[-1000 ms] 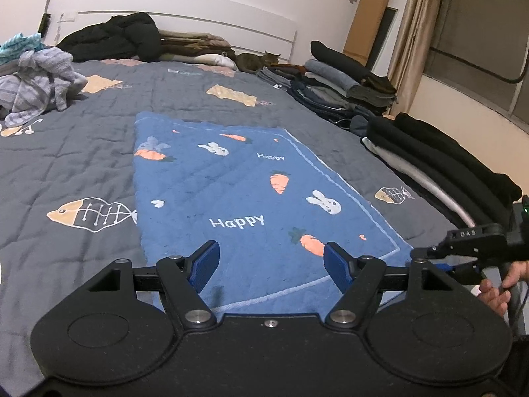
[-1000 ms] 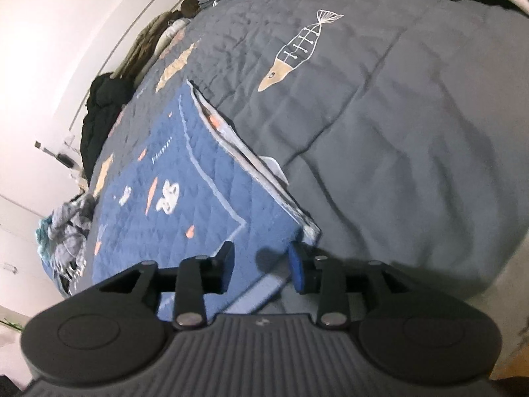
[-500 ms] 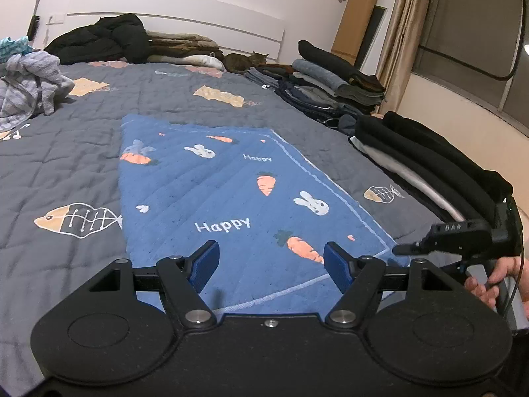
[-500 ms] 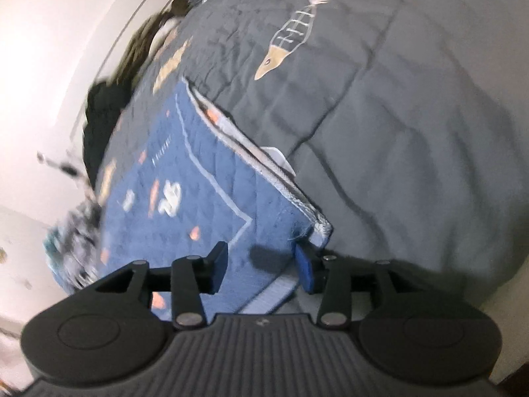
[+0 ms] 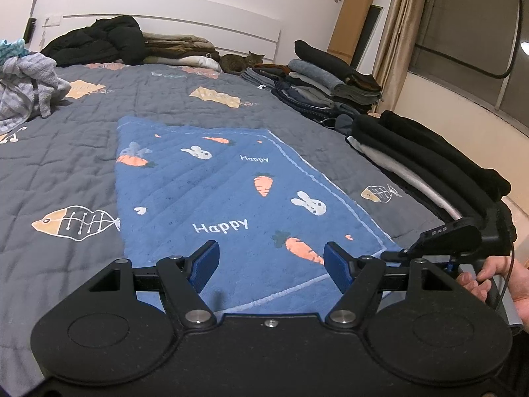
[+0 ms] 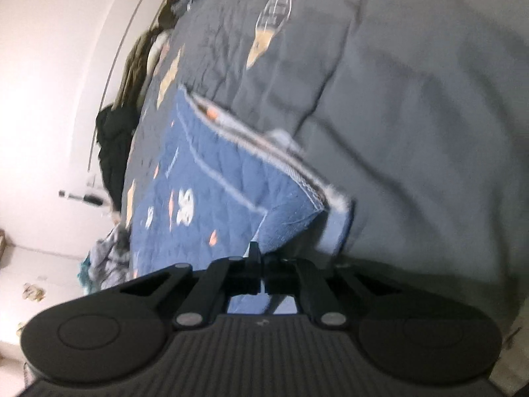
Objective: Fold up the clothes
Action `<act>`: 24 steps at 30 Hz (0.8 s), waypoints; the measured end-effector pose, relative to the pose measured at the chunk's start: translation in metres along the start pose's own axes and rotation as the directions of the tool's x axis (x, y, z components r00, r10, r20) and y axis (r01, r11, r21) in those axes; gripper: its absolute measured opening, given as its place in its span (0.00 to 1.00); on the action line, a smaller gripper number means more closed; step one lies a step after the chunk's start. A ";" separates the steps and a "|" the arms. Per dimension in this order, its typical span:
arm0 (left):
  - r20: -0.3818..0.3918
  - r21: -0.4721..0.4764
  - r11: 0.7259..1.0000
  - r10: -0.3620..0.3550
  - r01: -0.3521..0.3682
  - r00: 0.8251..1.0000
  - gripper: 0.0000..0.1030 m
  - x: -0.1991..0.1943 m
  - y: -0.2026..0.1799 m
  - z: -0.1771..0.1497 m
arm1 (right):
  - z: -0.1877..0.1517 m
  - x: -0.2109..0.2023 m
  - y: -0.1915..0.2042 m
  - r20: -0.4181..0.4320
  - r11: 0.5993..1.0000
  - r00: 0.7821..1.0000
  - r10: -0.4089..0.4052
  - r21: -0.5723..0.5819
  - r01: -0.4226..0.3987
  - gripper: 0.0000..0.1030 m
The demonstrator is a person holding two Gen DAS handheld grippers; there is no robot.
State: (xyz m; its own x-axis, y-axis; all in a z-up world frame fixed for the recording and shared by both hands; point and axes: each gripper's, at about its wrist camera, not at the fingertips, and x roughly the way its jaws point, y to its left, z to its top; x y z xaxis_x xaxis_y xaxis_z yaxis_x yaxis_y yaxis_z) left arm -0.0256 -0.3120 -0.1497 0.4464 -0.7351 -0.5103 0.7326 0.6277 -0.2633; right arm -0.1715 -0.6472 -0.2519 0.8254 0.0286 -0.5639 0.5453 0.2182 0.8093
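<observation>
A blue quilted blanket printed with carrots, rabbits and "Happy" lies flat on the grey bedspread. My left gripper hovers open over its near edge, with nothing between the blue pads. In the right wrist view, my right gripper has its jaws shut together on the near right corner of the blanket. That corner curls up off the bed. From the left wrist view, the right gripper reaches that same corner, held by a person's hand.
Folded dark clothes line the bed's right side, with another stack further back. A crumpled grey garment lies far left. A black jacket and a cat are by the headboard.
The right gripper's jaws went from open to shut at the blanket's corner, and it rolled; the corner now curls up. The left gripper stayed open and still.
</observation>
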 end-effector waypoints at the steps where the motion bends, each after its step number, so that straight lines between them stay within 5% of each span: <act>1: -0.001 -0.002 1.000 0.001 -0.001 1.000 0.67 0.000 0.000 0.000 | 0.000 -0.004 0.002 0.016 1.000 1.000 0.011 -0.008 -0.011 0.01; 5: -0.012 -0.005 1.000 0.016 -0.016 1.000 0.67 0.000 0.002 -0.001 | -0.002 -0.021 0.009 0.065 0.999 0.997 0.043 -0.036 -0.041 0.01; 14: -0.046 -0.031 0.996 0.083 -0.085 0.995 0.67 -0.004 0.014 -0.004 | -0.007 -0.020 0.006 0.075 0.985 0.991 -0.114 -0.118 0.123 0.01; 20: -0.051 -0.163 0.975 0.147 -0.153 0.988 0.67 -0.023 0.048 -0.001 | -0.011 -0.033 0.007 0.108 0.979 0.985 -0.135 -0.138 0.150 0.01; 24: -0.061 -0.130 0.970 0.201 -0.207 0.978 0.67 -0.037 0.051 -0.003 | -0.012 -0.038 0.009 0.122 0.978 0.983 -0.134 -0.144 0.151 0.01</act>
State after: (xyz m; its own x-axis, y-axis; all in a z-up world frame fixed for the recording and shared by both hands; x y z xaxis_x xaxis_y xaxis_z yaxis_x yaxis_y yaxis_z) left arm -0.0062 -0.2523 -0.1470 0.5521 -0.5772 -0.6017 0.5513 0.7941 -0.2560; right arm -0.1999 -0.6343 -0.2250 0.7564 -0.1197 -0.6430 0.6370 0.3581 0.6826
